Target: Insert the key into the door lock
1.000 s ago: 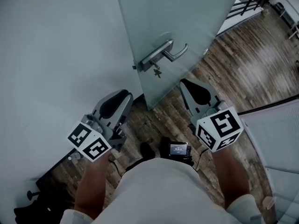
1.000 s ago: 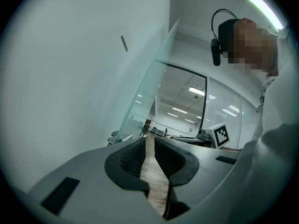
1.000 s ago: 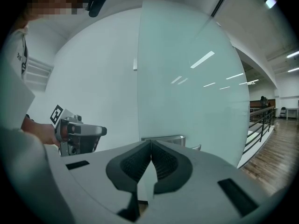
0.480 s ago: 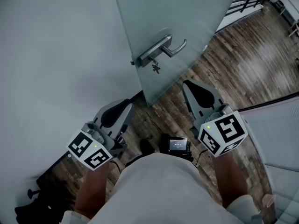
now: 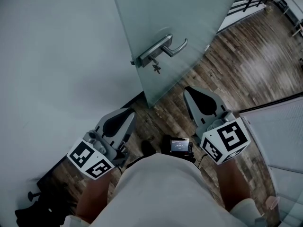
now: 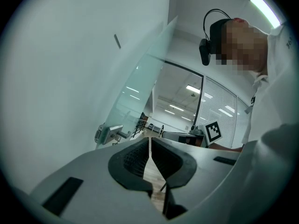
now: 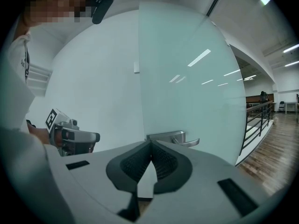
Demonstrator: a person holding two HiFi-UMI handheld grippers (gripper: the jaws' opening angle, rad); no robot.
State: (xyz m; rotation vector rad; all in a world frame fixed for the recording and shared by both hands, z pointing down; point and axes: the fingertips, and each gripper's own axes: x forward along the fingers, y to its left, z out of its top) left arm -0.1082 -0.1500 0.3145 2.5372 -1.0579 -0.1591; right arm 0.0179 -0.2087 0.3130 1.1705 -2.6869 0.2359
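At the edge of a frosted glass door (image 5: 189, 18), seen from the head view, we find a metal handle (image 5: 174, 48) on a long lock plate (image 5: 150, 55). The key (image 5: 155, 68) hangs at this plate, just below the handle; whether it is fully seated we cannot tell. Both grippers hover over the wooden floor (image 5: 246, 65), well apart from the key and pointing toward the door. The left gripper (image 5: 129, 112) lies beside the pale wall (image 5: 57, 56); its jaws have just been closing and now meet with nothing between them (image 6: 149, 140). The right gripper (image 5: 187, 91) also has its jaws together and empty (image 7: 150, 143), with the handle (image 7: 180, 138) straight ahead of it.
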